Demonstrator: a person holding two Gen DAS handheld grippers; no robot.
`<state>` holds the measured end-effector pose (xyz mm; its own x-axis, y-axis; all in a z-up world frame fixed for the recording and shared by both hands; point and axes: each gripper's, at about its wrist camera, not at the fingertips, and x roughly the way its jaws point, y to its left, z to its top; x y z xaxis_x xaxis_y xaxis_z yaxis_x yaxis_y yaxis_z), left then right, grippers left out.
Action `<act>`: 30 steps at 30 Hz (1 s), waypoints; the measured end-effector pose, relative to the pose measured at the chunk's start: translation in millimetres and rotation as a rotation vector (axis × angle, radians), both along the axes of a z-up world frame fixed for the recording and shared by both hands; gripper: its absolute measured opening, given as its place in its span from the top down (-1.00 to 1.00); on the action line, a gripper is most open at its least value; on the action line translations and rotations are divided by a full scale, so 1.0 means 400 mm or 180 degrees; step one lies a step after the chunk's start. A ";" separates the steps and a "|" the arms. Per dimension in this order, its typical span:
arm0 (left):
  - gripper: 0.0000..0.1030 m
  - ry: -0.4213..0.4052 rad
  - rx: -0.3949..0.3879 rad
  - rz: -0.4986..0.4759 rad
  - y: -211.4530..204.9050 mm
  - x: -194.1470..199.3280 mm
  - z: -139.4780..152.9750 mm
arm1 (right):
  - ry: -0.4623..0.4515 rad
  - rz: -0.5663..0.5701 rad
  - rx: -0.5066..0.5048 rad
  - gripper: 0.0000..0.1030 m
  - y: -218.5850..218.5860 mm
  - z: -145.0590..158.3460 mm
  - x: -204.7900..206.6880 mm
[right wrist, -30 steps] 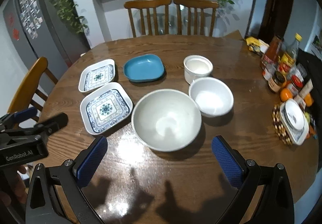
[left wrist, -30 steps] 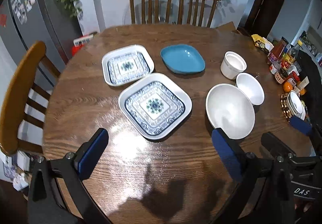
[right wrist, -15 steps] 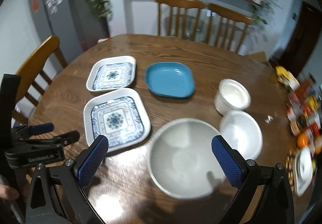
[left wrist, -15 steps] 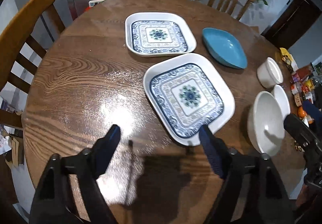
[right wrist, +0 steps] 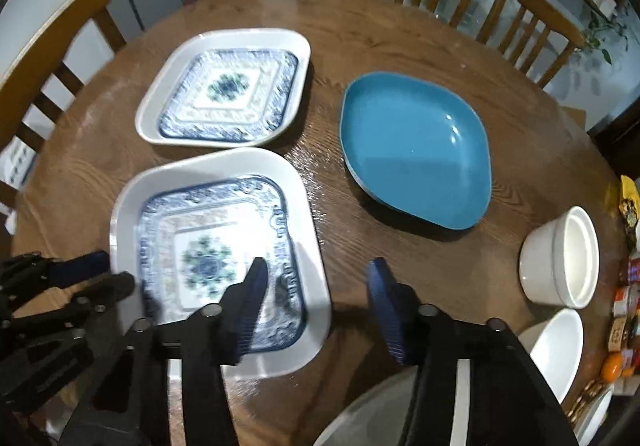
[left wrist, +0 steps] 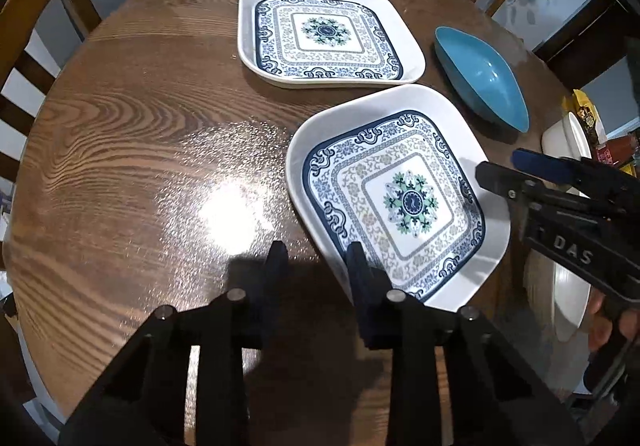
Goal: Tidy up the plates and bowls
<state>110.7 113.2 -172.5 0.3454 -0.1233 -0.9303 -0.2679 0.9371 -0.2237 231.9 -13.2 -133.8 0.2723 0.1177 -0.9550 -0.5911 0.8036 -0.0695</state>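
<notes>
A round wooden dining table (left wrist: 132, 133) fills both views, chairs around it. The nearer patterned square plate (left wrist: 396, 201) lies near the table's front edge, just beside a second patterned plate (left wrist: 324, 33). The left gripper (left wrist: 316, 266) straddles its near rim, jaws just closing, not yet pinching. The right gripper (right wrist: 316, 294) brackets the opposite rim, jaws also closing, still released. I judge a two-handed pickup is starting; next, both must clamp before lifting. Only the right view shows the teal dish (right wrist: 416, 149) whole and the white ramekin (right wrist: 560, 258).
</notes>
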 end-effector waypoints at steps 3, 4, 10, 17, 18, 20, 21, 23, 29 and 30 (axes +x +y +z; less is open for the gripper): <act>0.72 -0.0024 -0.0021 -0.0054 0.004 0.016 -0.006 | 0.0131 0.0081 -0.0002 0.52 0.006 -0.018 0.005; 0.73 -0.0025 0.0002 -0.0082 0.003 0.019 -0.005 | 0.0151 0.0093 -0.0042 0.68 0.008 -0.024 0.005; 0.82 -0.0002 0.0010 -0.0095 0.033 0.018 0.002 | 0.0265 -0.0125 0.0015 0.81 -0.002 -0.016 -0.028; 0.82 -0.0044 0.0219 -0.0322 0.079 -0.065 0.057 | 0.0467 -0.0183 0.0320 0.83 -0.023 0.041 -0.196; 0.82 -0.0038 0.0243 -0.0369 0.074 -0.083 0.058 | 0.0469 -0.0194 0.0347 0.83 -0.030 0.044 -0.227; 0.82 -0.0005 0.0264 -0.0453 0.062 -0.109 0.052 | 0.0490 -0.0259 0.0375 0.83 -0.042 0.034 -0.273; 0.82 0.0005 0.0246 -0.0481 0.057 -0.119 0.049 | 0.0507 -0.0294 0.0380 0.83 -0.049 0.029 -0.281; 0.82 0.0019 0.0250 -0.0541 0.032 -0.131 0.030 | 0.0584 -0.0387 0.0429 0.83 -0.073 0.009 -0.299; 0.80 0.0158 0.0185 -0.0533 0.011 -0.136 0.003 | 0.0422 -0.0484 0.0362 0.82 -0.095 -0.008 -0.316; 0.79 0.0136 0.0168 -0.0499 0.015 -0.141 0.007 | 0.0371 -0.0498 0.0362 0.82 -0.097 -0.004 -0.313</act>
